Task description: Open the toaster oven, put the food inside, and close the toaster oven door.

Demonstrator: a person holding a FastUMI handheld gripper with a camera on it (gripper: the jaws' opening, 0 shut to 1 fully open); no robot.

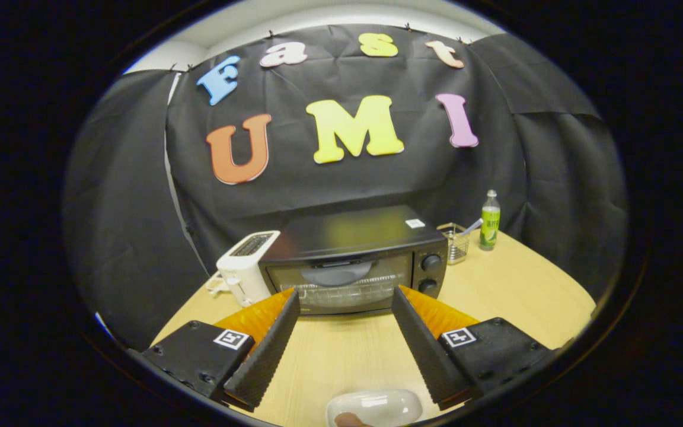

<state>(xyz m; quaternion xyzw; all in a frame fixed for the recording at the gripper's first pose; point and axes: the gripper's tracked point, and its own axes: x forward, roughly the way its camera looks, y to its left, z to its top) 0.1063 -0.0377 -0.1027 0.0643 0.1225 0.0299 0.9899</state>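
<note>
A black toaster oven [350, 261] stands on the wooden table [513, 290], beyond my fingers, its glass door shut and two knobs [431, 262] on its right side. My gripper [345, 299] is open, held above the table, with nothing between its fingers. Below the fingers, close to me, lies a white oval plate [377, 407] with a brown piece of food [350, 420] on its near rim; most of the food is cut off from sight.
A white slot toaster [245, 267] stands against the oven's left side. To the oven's right are a small wire basket [455, 243] with a utensil in it and a green bottle [489, 220]. Black cloth walls close the booth behind.
</note>
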